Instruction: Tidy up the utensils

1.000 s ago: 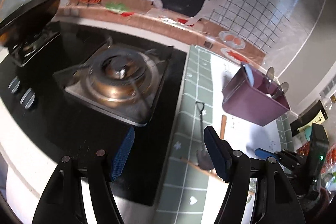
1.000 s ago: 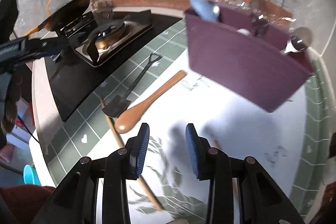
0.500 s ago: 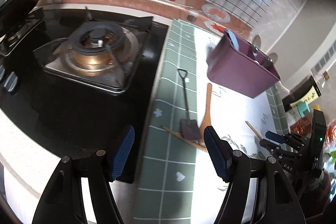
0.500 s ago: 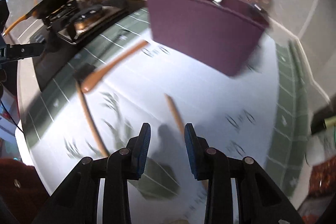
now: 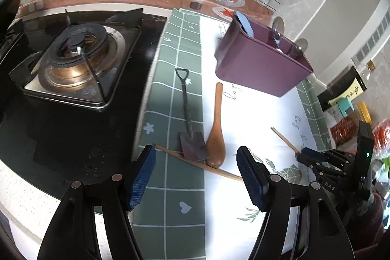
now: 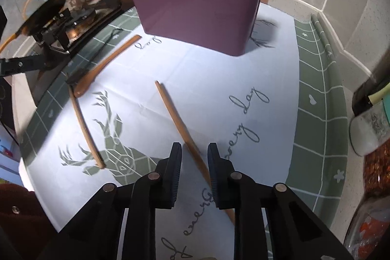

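Wide-open and empty, the left gripper (image 5: 196, 171) hovers over the green-checked mat (image 5: 170, 201), with a black shovel-shaped utensil (image 5: 189, 123), wooden spoon (image 5: 217, 130) and one chopstick (image 5: 195, 163) lying just ahead between its fingers. Right gripper (image 6: 194, 162) jaws are closing around a second chopstick (image 6: 178, 123), pads not yet pressing it. Beyond stands the purple utensil holder (image 6: 199, 14), spoons inside.

Gas burner (image 5: 75, 60), deer-print mat (image 6: 170, 94), dark bottle (image 5: 341, 89), jars (image 6: 370, 128)
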`<state>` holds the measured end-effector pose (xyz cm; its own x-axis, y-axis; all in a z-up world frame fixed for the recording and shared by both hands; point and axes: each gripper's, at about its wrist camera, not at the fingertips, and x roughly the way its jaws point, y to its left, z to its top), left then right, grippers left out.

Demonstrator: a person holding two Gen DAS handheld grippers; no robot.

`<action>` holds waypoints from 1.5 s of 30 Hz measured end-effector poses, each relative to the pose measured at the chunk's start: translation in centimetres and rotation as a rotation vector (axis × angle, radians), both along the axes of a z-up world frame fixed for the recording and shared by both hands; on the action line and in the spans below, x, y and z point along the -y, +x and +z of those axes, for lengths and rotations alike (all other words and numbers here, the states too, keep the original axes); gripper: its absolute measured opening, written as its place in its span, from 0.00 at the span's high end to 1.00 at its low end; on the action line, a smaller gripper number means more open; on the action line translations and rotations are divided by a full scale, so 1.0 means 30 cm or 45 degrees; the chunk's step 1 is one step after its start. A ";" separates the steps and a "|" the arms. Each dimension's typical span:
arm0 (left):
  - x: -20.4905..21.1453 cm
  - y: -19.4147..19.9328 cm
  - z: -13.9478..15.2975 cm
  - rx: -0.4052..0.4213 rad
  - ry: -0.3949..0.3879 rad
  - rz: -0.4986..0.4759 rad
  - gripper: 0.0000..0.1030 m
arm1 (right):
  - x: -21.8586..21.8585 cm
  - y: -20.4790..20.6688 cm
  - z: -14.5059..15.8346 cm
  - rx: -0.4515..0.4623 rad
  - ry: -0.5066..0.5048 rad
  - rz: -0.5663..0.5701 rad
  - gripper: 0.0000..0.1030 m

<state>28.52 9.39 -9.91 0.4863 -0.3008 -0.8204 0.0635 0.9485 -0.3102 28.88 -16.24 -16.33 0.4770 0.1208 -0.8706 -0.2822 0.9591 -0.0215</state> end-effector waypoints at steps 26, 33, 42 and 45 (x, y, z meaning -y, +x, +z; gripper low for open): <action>0.257 0.242 -0.059 0.031 0.237 -0.269 0.58 | 0.071 -0.028 0.046 0.032 0.300 -0.282 0.95; 0.296 0.332 -0.125 -0.031 0.323 -0.234 0.72 | 0.111 -0.067 0.050 0.052 0.283 -0.332 0.95; 0.290 0.379 -0.171 -0.095 0.266 -0.200 0.88 | 0.163 -0.096 0.045 0.050 0.314 -0.395 0.95; 0.278 0.380 -0.172 -0.100 0.244 -0.186 0.89 | 0.164 -0.094 0.050 0.056 0.323 -0.397 0.95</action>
